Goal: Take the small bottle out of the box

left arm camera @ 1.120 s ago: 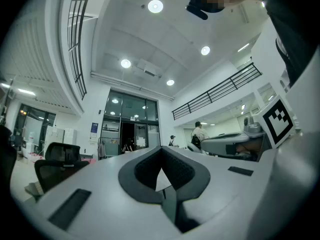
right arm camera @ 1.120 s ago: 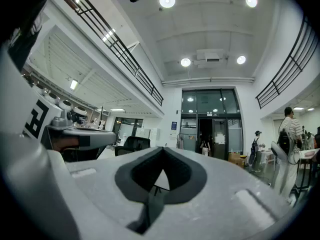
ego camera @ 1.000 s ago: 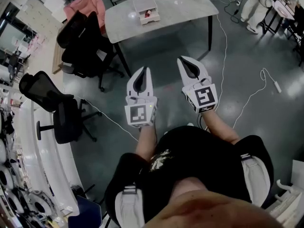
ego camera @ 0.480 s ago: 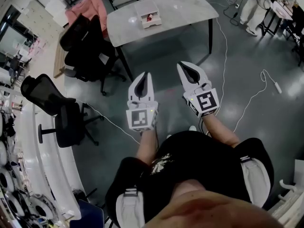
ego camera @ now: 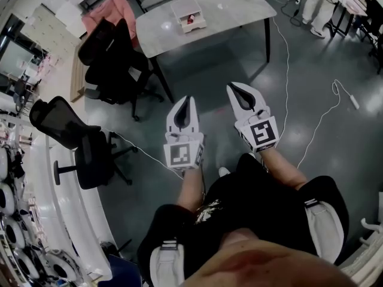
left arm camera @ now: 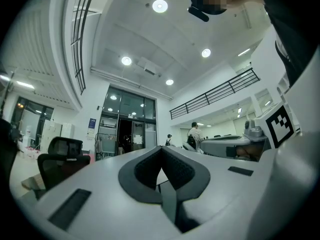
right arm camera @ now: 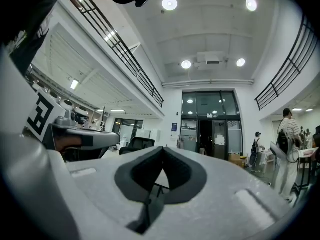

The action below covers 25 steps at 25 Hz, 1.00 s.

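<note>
Grey floor (ego camera: 311, 82) under left claw (ego camera: 187, 99) and right claw (ego camera: 231, 86), both pressed together, empty; box (ego camera: 188, 14) on tabletop (ego camera: 239, 5) at top.

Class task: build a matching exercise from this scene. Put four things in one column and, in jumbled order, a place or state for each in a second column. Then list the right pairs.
Things
1. box
2. pink cloth
3. white cable
4. right gripper

Places or states
A. lying on the floor
B. jaws together, holding nothing
C. on top of the table
D. just past the table's left end in the head view

Pairs: 1-C, 2-D, 3-A, 4-B
</note>
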Motion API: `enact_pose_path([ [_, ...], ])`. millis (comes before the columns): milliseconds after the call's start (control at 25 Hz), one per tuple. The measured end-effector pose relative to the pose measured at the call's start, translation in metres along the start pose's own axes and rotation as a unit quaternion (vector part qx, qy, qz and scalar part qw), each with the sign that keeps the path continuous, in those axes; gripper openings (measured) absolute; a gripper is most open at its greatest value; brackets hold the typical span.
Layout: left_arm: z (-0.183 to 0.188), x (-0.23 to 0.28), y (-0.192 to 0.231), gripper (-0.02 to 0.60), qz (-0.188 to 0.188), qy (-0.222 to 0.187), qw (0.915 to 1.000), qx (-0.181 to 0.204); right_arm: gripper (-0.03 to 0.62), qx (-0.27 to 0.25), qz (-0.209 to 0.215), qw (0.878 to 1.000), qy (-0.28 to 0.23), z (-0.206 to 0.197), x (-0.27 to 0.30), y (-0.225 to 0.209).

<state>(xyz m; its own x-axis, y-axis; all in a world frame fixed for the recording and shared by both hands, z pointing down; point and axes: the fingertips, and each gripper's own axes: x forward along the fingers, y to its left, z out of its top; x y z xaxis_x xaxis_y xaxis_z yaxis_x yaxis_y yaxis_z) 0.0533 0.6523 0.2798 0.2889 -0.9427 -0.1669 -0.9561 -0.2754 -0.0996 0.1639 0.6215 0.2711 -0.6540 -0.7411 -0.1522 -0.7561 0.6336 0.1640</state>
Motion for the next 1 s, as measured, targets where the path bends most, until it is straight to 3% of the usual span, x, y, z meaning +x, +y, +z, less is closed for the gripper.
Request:
enact_pose_path([
  [440, 0.001, 0.023, 0.010, 0.012, 0.003, 0.006, 0.9999, 0.013, -0.006, -0.004, 0.014, 1.000, -0.012, 0.010, 0.018, -0.007],
  [1000, 0.004, 0.103, 0.000, 0.012, -0.009, -0.011, 0.9997, 0.020, -0.005, 0.013, 0.019, 0.999, -0.023, -0.002, 0.059, -0.071],
])
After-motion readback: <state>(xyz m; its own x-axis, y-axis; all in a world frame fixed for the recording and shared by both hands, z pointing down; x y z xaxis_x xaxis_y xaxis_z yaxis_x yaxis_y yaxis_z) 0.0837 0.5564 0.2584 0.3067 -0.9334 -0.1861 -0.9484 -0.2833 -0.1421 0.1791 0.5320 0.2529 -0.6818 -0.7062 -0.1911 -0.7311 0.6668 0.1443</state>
